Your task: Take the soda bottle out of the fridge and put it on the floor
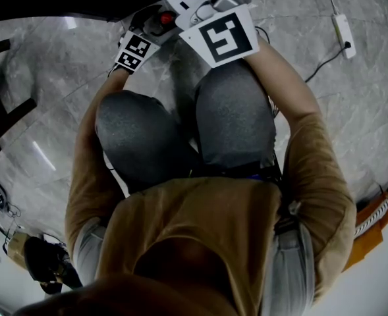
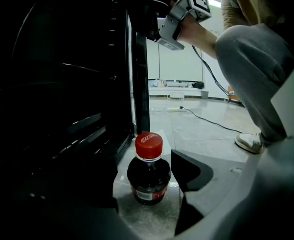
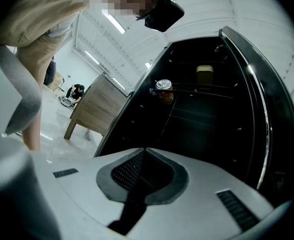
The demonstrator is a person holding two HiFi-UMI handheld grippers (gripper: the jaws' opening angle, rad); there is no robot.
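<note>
Left gripper view shows the left gripper (image 2: 147, 181) fingers spread apart around the upright soda bottle (image 2: 148, 176) on the floor (image 2: 201, 131) beside the fridge (image 2: 139, 79); right gripper (image 3: 143, 153) fingers pressed together, empty

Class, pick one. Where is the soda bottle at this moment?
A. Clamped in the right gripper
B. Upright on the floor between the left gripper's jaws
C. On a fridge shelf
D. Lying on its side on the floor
B: the left gripper view shows the bottle upright on the floor, between the open jaws of the left gripper.
</note>
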